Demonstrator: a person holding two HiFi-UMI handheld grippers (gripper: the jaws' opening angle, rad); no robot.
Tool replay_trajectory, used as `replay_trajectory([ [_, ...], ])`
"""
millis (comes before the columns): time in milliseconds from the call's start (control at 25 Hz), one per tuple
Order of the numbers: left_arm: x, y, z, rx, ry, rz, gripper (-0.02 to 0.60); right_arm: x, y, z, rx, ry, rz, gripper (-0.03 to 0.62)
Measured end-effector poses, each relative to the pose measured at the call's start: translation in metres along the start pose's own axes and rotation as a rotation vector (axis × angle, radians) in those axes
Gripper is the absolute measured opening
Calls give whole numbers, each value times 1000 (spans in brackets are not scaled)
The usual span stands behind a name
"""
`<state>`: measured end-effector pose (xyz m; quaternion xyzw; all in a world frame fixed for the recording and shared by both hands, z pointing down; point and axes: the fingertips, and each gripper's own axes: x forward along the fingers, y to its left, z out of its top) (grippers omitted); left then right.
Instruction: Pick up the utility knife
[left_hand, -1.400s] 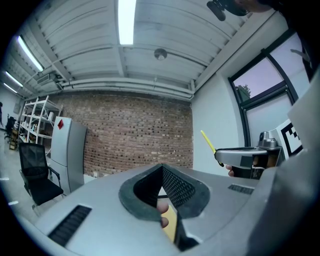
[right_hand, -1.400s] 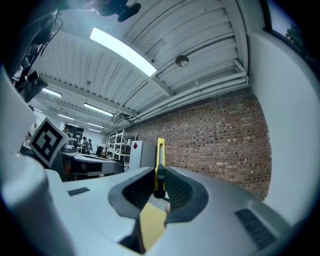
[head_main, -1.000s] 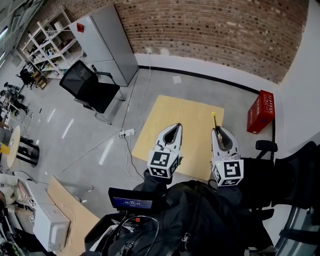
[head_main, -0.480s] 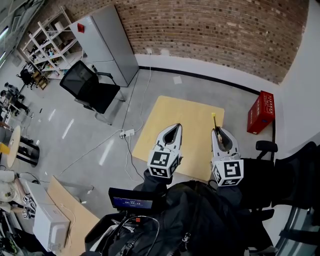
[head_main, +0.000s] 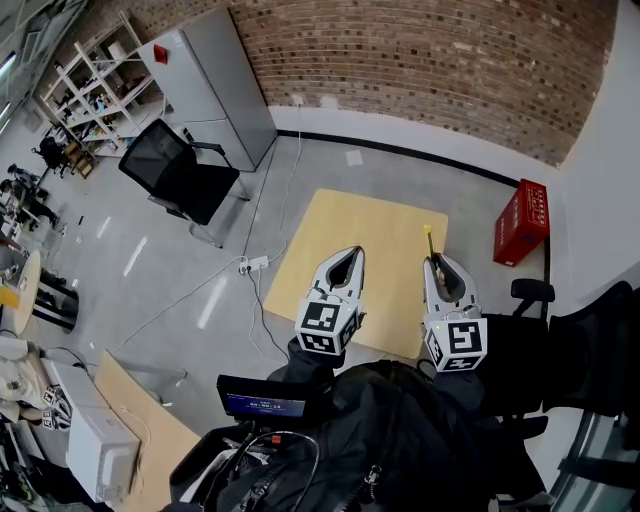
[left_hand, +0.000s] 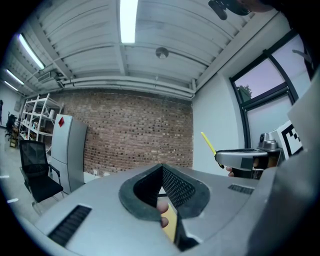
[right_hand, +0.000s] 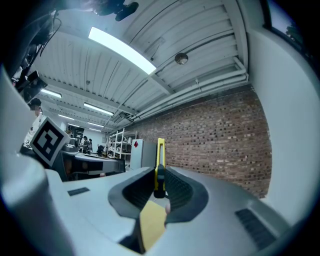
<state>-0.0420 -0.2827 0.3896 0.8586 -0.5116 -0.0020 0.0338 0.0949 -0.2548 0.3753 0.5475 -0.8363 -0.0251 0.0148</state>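
Utility knife (right_hand: 159, 165): slim yellow plastic body with a black slider, pinched between the ribbed black pads of the grey right gripper (right_hand: 159, 189), jaws closed on its lower part. Sticks out past the jaw tips toward 12 o'clock in the head view, held clear above the table. Looks light and stiff, with smooth sides likely to slip or pivot under a loose grip. Best clamped across the flat sides near mid-body, away from the blade end. At 9 o'clock of it, grey left gripper (left_hand: 162, 170), jaws together on nothing. Below both, square light wooden table (head_main: 340, 225). Further out, red plastic crate (head_main: 522, 222) at 3 o'clock and black office chair (head_main: 175, 170) at 10 o'clock.
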Motion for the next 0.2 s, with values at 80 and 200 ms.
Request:
replay_trajectory([
  [80,0,-1,-1,-2,4,0,-5,-1,0,0,0,2,2,67],
  [200,0,-1,-2,-4,10,-1,-5,-1,-1,0,3,5,3,67],
])
